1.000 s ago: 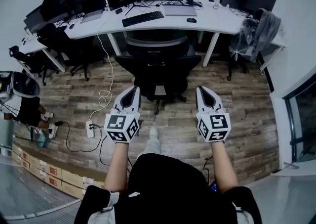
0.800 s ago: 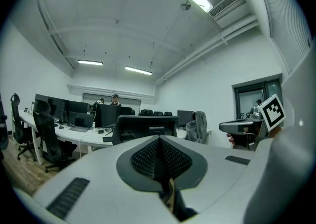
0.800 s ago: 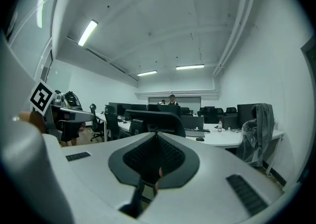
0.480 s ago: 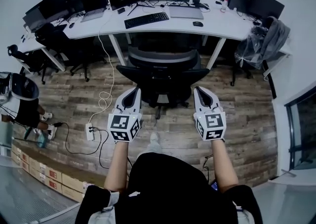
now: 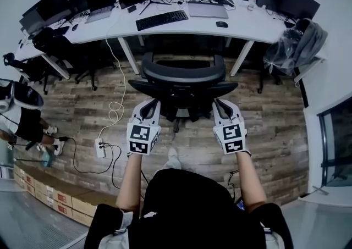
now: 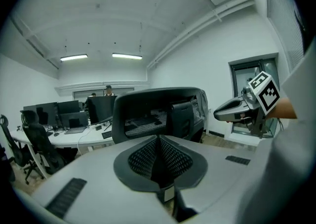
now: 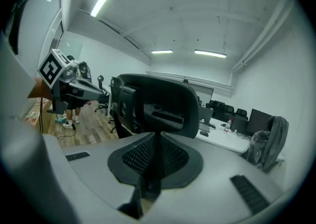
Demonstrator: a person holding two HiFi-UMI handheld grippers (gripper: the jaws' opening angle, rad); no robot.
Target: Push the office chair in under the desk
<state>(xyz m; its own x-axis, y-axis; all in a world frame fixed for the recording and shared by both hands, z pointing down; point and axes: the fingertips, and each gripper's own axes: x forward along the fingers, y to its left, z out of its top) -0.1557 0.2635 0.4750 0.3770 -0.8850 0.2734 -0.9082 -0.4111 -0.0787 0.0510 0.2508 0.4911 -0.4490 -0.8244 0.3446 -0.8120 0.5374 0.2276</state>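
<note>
The black mesh office chair [image 5: 181, 84] stands on the wood floor, its back toward me, in front of the long white desk [image 5: 242, 27]. My left gripper [image 5: 154, 103] is shut and empty, its tip at the left edge of the chair's backrest. My right gripper [image 5: 218, 103] is shut and empty at the right edge. I cannot tell whether either touches the chair. In the left gripper view the backrest [image 6: 158, 112] fills the space just ahead of the closed jaws, with the right gripper [image 6: 222, 114] beside it. The right gripper view shows the backrest [image 7: 160, 103] close ahead.
On the desk are a keyboard [image 5: 159, 20], monitors and a laptop [image 5: 204, 10]. A power strip [image 5: 100, 147] and cables lie on the floor at left. Other black chairs [image 5: 52, 42] stand left. A chair draped with clothing [image 5: 291, 44] stands right. A person [image 5: 22, 111] is far left.
Both grippers have moved forward and a little down, from well behind the chair to the edges of its backrest. I have stepped closer to the desk.
</note>
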